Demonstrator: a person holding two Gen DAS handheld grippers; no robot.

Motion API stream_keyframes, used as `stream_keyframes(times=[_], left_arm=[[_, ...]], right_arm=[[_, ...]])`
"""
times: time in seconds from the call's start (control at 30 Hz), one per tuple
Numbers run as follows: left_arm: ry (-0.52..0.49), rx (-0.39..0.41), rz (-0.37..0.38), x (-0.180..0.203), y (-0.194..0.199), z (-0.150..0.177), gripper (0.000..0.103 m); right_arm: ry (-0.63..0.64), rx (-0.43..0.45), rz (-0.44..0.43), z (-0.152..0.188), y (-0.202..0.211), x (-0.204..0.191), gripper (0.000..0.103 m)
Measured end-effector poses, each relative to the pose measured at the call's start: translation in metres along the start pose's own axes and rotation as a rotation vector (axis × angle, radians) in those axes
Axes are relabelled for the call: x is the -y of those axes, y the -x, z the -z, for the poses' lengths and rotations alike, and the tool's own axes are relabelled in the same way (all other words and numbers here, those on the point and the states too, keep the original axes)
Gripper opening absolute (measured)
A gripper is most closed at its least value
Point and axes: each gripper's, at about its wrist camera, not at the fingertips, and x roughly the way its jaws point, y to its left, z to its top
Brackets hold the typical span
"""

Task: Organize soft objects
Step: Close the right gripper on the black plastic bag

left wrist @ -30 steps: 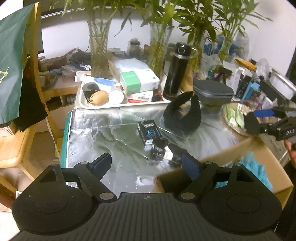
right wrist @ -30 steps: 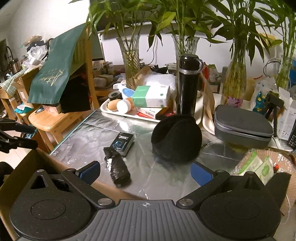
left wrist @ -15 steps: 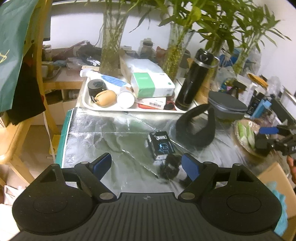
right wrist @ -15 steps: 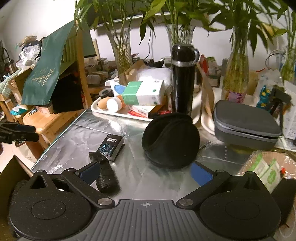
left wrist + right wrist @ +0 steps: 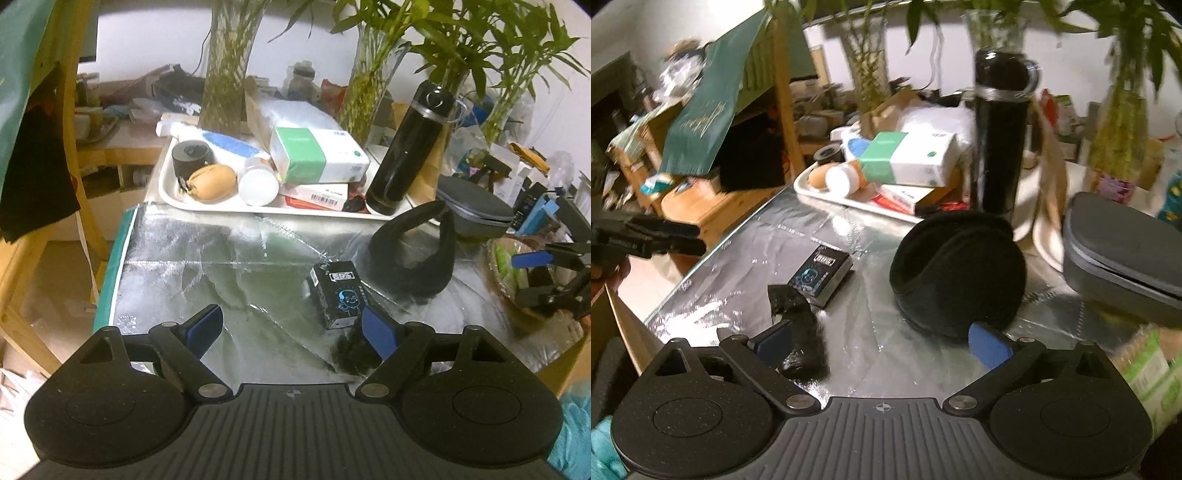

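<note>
earmuffs (image 5: 956, 273) round-faced rightward, open band (image 5: 413, 254) leftward

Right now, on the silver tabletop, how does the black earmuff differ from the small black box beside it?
The earmuff is a soft, rounded, plain black band standing curved on edge; the small black box is hard-edged, rectangular and lies flat. The earmuff is clearly the larger. The box carries blue cartoon print and a white label; the earmuff shows no markings. Both are black, sit apart on the silver tabletop, and neither is gripped.

Black bundle (image 5: 351, 354) partly hidden behind left gripper's blue pad at 5 o'clock; teal cloth (image 5: 576, 435) cut off at 4 o'clock.
</note>
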Motion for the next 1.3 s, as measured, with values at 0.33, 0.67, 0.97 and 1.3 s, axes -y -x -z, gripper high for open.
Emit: stream_keyframes(times=[0.33, 0.67, 0.97, 1.3], left_arm=[[0.062, -0.044, 0.044, -0.011, -0.011, 0.004, 0.083], [0.070, -0.043, 0.043, -0.012, -0.015, 0.005, 0.083], [0.046, -0.059, 0.052, -0.007, -0.021, 0.006, 0.083], [0.054, -0.069, 0.041, -0.008, -0.023, 0.007, 0.083]], right_arm=[[0.087, -0.065, -0.127, -0.009, -0.040, -0.004, 0.085], [0.188, -0.135, -0.335, -0.014, -0.069, -0.020, 0.073], [0.295, -0.230, -0.460, -0.018, -0.116, -0.038, 0.063], [0.467, -0.301, -0.442, -0.009, -0.144, -0.067, 0.047]])
